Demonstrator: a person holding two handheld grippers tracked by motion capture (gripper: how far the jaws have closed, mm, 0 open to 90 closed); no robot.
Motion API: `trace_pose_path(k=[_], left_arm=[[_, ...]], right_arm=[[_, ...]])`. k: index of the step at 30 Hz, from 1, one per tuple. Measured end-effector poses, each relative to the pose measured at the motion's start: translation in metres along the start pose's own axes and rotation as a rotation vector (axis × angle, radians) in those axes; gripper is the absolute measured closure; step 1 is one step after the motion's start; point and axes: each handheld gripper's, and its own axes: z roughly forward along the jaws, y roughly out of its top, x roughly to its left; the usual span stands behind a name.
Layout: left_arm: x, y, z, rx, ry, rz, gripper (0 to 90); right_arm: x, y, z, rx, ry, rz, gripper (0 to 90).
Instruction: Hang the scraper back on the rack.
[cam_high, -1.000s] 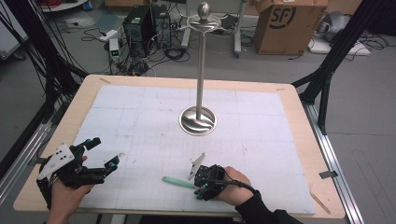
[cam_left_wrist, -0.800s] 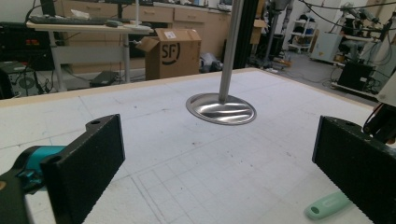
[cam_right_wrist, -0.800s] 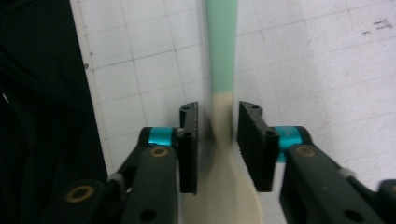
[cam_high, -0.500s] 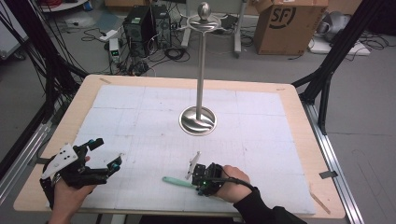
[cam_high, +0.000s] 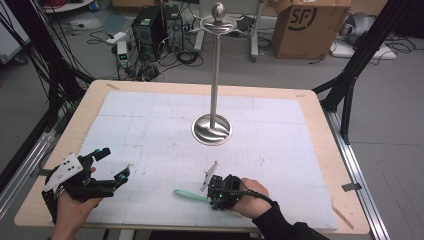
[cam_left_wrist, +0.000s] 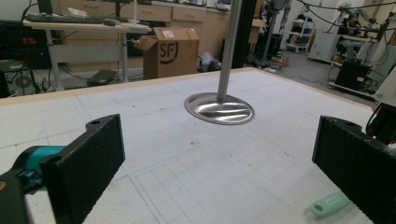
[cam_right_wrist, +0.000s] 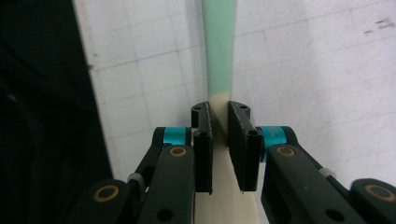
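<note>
My right gripper (cam_right_wrist: 219, 140) is clamped on the spatula (cam_high: 190, 195) where green handle meets cream blade; it looks light, stiff, slick. My left gripper (cam_high: 112, 165) hangs wide, empty.

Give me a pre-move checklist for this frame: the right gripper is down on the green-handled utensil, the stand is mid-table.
1. Right gripper closed on the utensil: ok, jaws pinch where the green handle meets the cream part.
2. Utensil lifted off the mat: cannot tell.
3. Left gripper clear of the utensil: ok, open, apart at left.
4. Stand upright: ok.
5. Mat between utensil and stand free: ok.
</note>
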Motion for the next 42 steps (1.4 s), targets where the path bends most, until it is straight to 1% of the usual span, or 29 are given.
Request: trace_pose_path(k=[2, 7, 9, 10, 13, 15, 16, 17, 18, 19, 20, 21, 22, 23, 25, 26, 27, 28, 29, 30, 31, 32, 35, 36, 37, 38, 39, 41, 42], left_arm=[[-0.001, 0.000, 0.001, 0.000, -0.004, 0.004, 2.9], [-0.002, 0.000, 0.002, 0.003, -0.007, 0.005, 2.9], [-0.002, 0.000, 0.003, 0.004, -0.008, 0.009, 2.8], [-0.003, 0.000, 0.004, 0.004, -0.007, 0.010, 2.9], [-0.003, -0.001, 0.005, 0.008, -0.011, 0.011, 2.9], [-0.004, -0.002, 0.005, 0.011, -0.011, 0.011, 2.8], [-0.004, -0.002, 0.006, 0.012, -0.011, 0.011, 2.8], [-0.003, -0.003, 0.005, 0.019, -0.011, 0.013, 2.8], [-0.003, -0.003, 0.005, 0.019, -0.011, 0.013, 2.8], [-0.004, -0.003, 0.005, 0.020, -0.012, 0.009, 2.9], [-0.004, -0.003, 0.005, 0.021, -0.013, 0.007, 2.9], [-0.004, -0.003, 0.005, 0.021, -0.013, 0.010, 2.9], [-0.004, -0.003, 0.005, 0.021, -0.010, 0.010, 2.9], [-0.004, -0.003, 0.005, 0.019, -0.008, 0.007, 2.9], [-0.005, -0.003, 0.004, 0.016, -0.008, 0.009, 2.8], [-0.005, -0.003, 0.004, 0.019, -0.007, 0.011, 2.8], [-0.005, -0.003, 0.004, 0.020, -0.007, 0.013, 2.8], [-0.006, -0.003, 0.004, 0.019, -0.007, 0.015, 2.8], [-0.006, -0.003, 0.003, 0.021, -0.008, 0.016, 2.8], [-0.006, -0.003, 0.003, 0.023, -0.007, 0.018, 2.8], [-0.007, -0.003, 0.003, 0.022, -0.006, 0.018, 2.8], [-0.007, -0.003, 0.003, 0.023, -0.005, 0.019, 2.8], [-0.008, -0.003, 0.003, 0.030, -0.011, 0.018, 2.8], [-0.008, -0.004, 0.004, 0.031, -0.012, 0.023, 2.8], [-0.009, -0.004, 0.004, 0.033, -0.015, 0.024, 2.8], [-0.009, -0.004, 0.005, 0.035, -0.015, 0.025, 2.8], [-0.009, -0.005, 0.006, 0.039, -0.017, 0.028, 2.8], [-0.010, -0.005, 0.006, 0.041, -0.017, 0.027, 2.8], [-0.010, -0.005, 0.006, 0.042, -0.016, 0.028, 2.9]], right_arm=[[-0.002, -0.006, -0.005, -0.044, 0.016, 0.012, 80.5], [-0.005, -0.019, -0.021, -0.132, 0.016, 0.039, 80.4], [-0.007, -0.025, -0.027, -0.184, 0.046, 0.042, 80.4], [-0.009, -0.028, -0.031, -0.207, 0.055, 0.054, 80.4], [-0.013, -0.039, -0.040, -0.290, 0.056, 0.081, 80.4], [-0.016, -0.045, -0.046, -0.350, 0.042, 0.094, 80.4], [-0.016, -0.045, -0.046, -0.350, 0.042, 0.094, 80.4], [-0.018, -0.050, -0.052, -0.399, 0.019, 0.103, 80.4], [-0.019, -0.052, -0.056, -0.422, 0.001, 0.105, 80.4], [-0.021, -0.054, -0.058, -0.442, -0.011, 0.106, 80.3], [-0.021, -0.054, -0.058, -0.442, -0.011, 0.106, 80.3], [-0.022, -0.058, -0.063, -0.480, -0.033, 0.106, 80.3], [-0.023, -0.059, -0.064, -0.497, -0.043, 0.117, 80.3], [-0.023, -0.059, -0.064, -0.497, -0.043, 0.117, 80.3], [-0.025, -0.062, -0.068, -0.540, -0.065, 0.125, 80.3], [-0.027, -0.065, -0.072, -0.572, -0.086, 0.146, 80.4], [-0.027, -0.065, -0.072, -0.572, -0.086, 0.146, 80.4], [-0.031, -0.067, -0.075, -0.612, -0.103, 0.159, 80.4], [-0.033, -0.068, -0.076, -0.632, -0.106, 0.165, 80.4], [-0.033, -0.068, -0.076, -0.632, -0.106, 0.165, 80.4], [-0.036, -0.070, -0.079, -0.671, -0.106, 0.190, 80.4], [-0.036, -0.070, -0.079, -0.671, -0.106, 0.190, 80.4], [-0.044, -0.071, -0.081, -0.703, -0.118, 0.211, 80.4], [-0.049, -0.073, -0.082, -0.730, -0.126, 0.223, 80.4], [-0.049, -0.073, -0.082, -0.730, -0.126, 0.223, 80.4], [-0.054, -0.074, -0.083, -0.771, -0.129, 0.242, 80.4], [-0.057, -0.075, -0.084, -0.792, -0.126, 0.253, 80.4], [-0.060, -0.076, -0.085, -0.810, -0.124, 0.259, 80.4], [-0.066, -0.077, -0.087, -0.850, -0.110, 0.272, 80.4]])
